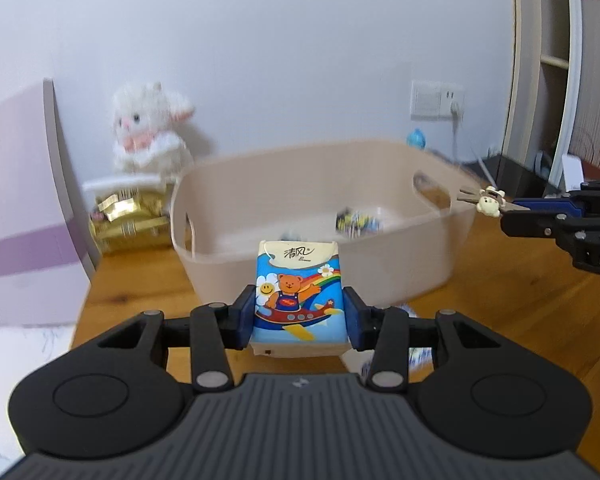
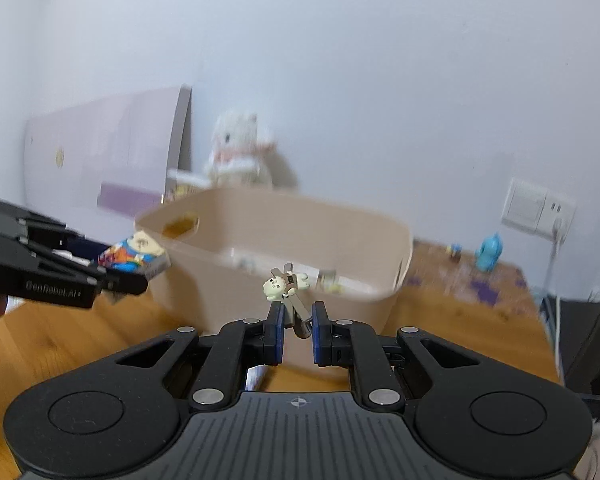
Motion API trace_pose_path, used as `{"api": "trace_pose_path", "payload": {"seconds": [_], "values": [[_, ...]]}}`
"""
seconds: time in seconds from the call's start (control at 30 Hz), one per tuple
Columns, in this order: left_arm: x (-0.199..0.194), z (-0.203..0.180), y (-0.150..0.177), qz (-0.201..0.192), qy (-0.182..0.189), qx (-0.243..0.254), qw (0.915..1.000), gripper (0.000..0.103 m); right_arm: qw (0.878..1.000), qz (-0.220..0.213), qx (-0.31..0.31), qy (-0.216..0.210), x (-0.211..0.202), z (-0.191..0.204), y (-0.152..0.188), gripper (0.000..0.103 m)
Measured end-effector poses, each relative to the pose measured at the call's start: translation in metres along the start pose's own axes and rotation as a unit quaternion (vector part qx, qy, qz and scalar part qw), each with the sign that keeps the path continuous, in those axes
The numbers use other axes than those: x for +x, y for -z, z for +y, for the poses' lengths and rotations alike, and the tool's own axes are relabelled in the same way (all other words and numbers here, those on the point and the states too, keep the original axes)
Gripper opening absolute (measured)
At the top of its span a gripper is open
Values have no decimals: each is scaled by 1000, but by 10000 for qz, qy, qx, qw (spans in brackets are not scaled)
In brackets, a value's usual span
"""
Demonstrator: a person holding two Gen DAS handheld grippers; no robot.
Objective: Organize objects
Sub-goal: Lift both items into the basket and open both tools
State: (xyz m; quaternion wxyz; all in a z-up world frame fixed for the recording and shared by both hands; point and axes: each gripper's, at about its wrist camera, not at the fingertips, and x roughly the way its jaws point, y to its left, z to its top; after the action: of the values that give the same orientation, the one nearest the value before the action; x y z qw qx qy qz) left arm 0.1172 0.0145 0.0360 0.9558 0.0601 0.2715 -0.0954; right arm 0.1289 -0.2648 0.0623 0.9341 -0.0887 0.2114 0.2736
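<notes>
The wooden table (image 1: 140,280) carries a beige plastic storage basket (image 1: 380,264) with cut-out handles in its end walls; a few small packets, too blurred to name, lie on its floor. Behind the basket's far left corner a white plush toy (image 1: 150,132) sits against the wall above a gold-wrapped box (image 1: 128,220), and a small blue figurine (image 2: 489,252) stands on the table toward the wall socket.

The left gripper (image 1: 299,316) hangs in front of the basket's near wall, its jaws clamped on a tissue pack (image 1: 298,296) printed with a cartoon bear in an aeroplane. The blue pads press the pack's two long sides, and most of the pack stands out beyond them, upright, its top edge level with the basket's rim.

The right gripper (image 2: 298,332) hovers near the basket's right end, jaws pinched on the rear of a small hair clip (image 2: 290,284) bearing a cream bear charm. The clip juts forward past the fingertips, tilted, with the charm at its far end, seen against the basket's near wall.
</notes>
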Motion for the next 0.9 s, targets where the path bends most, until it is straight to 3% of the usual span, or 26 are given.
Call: {"api": "trace_pose_path", "payload": {"seconds": [0.23, 0.43, 0.63, 0.9], "values": [[-5, 3, -39, -409, -252, 64, 9988, 47, 9991, -402, 47, 159, 1, -12, -42, 12], [18, 9, -68, -382, -400, -75, 9984, 47, 9983, -447, 194, 314, 25, -23, -65, 12], [67, 14, -83, 181, -572, -152, 9981, 47, 9977, 57, 514, 442, 71, -29, -72, 12], [122, 13, -66, 1194, -608, -299, 9905, 47, 9906, 1011, 659, 652, 123, -29, -59, 12]]}}
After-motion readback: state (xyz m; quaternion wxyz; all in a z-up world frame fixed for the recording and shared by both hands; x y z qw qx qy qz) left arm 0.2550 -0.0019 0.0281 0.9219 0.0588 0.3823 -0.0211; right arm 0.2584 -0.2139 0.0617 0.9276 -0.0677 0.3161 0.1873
